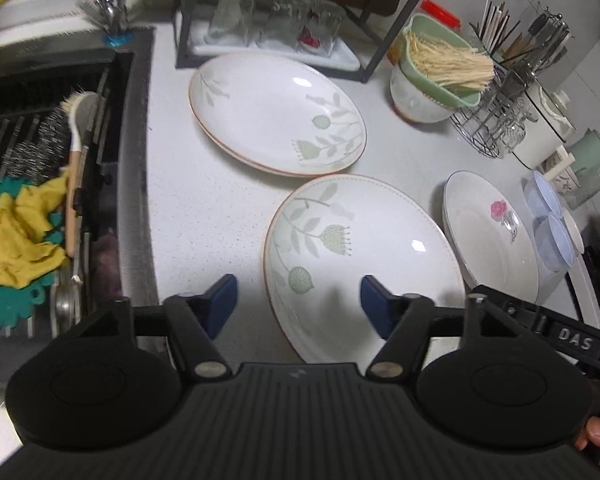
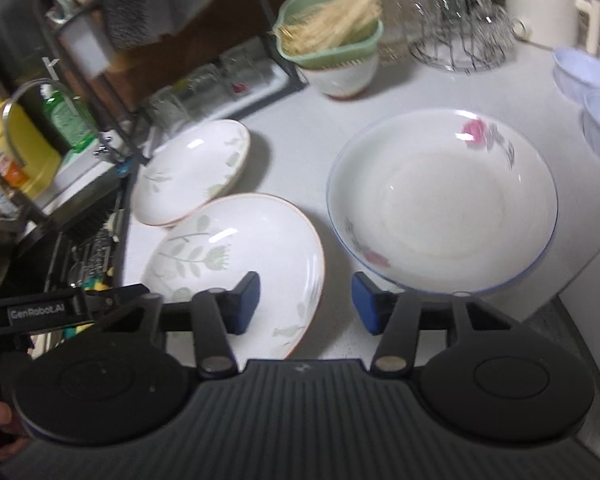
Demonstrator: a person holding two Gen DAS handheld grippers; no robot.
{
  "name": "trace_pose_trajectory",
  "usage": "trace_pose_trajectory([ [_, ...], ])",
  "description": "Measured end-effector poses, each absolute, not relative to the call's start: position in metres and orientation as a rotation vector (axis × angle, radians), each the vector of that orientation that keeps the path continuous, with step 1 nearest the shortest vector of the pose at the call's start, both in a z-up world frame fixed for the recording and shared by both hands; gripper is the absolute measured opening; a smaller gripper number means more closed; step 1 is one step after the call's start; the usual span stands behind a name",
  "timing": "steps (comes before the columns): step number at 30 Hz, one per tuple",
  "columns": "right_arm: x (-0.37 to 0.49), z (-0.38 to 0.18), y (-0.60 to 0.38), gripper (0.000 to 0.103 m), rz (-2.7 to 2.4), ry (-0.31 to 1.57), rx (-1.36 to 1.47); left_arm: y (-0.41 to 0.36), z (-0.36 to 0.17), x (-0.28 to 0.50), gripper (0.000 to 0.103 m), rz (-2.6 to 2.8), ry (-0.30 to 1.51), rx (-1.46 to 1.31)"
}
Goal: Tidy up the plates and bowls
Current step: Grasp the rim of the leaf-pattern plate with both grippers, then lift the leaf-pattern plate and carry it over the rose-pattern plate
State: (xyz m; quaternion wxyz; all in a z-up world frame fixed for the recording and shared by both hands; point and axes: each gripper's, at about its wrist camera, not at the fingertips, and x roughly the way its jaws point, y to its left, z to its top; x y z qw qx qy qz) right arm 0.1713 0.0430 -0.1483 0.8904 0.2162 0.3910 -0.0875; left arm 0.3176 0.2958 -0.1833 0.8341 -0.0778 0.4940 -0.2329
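Observation:
Two white plates with green leaf prints lie on the white counter: a far one (image 1: 276, 114) (image 2: 190, 170) and a near one (image 1: 360, 264) (image 2: 240, 264). A white rose-print plate (image 1: 490, 236) (image 2: 444, 200) lies to their right. Two pale blue bowls (image 1: 550, 224) (image 2: 592, 92) sit at the far right. My left gripper (image 1: 298, 304) is open and empty above the near leaf plate's left rim. My right gripper (image 2: 306, 304) is open and empty, over the gap between the near leaf plate and the rose plate.
A sink (image 1: 52, 160) with a brush, scourers and a yellow cloth lies left. A black rack with upturned glasses (image 1: 276, 20) stands behind. A white bowl holding a green strainer with sticks (image 1: 436, 76) (image 2: 336, 44), a wire cutlery holder (image 1: 512, 92) and a white kettle (image 2: 540, 0) stand at the back right.

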Motion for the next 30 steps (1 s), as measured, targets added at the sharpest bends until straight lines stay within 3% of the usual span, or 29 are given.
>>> trace_pose_trajectory([
  [4,0.178,-0.164,0.046,0.039,-0.222,0.829,0.466,0.29,-0.199,0.331,0.058,-0.524,1.072,-0.158],
  [6,0.182,-0.169,0.047,0.027,-0.252,0.837,0.467,0.282,-0.202,0.337,0.057,-0.535,1.073,-0.126],
  [14,0.192,-0.182,0.049,0.014,-0.263,0.808,0.478,0.265,-0.212,0.355,0.054,-0.57,1.1,-0.114],
  [30,0.191,-0.17,0.045,0.014,-0.23,0.825,0.539,0.282,-0.2,0.351,0.054,-0.635,1.144,-0.199],
])
